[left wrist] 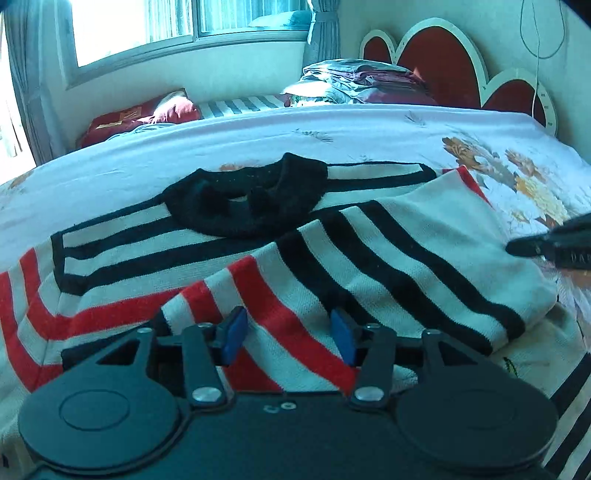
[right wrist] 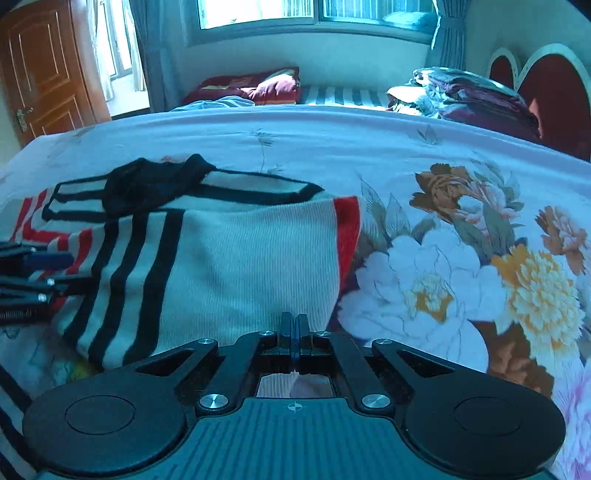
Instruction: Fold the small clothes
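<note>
Floral bedsheet [right wrist: 424,266] carries the striped sweater [left wrist: 369,258], one side folded over its middle. Left gripper [left wrist: 290,332] straddles that flap half-open, not pinching; right gripper [right wrist: 294,332] is closed empty at the sweater's near edge. Loose knit may slip and unfold.

Daylight pours in from the window [left wrist: 184,22] along the top of both views and it's blown out white. Whole thing has a cold blue cast. Fisheye bends the edges hard, corners go dark, right-wrist bottom slightly blurry.
</note>
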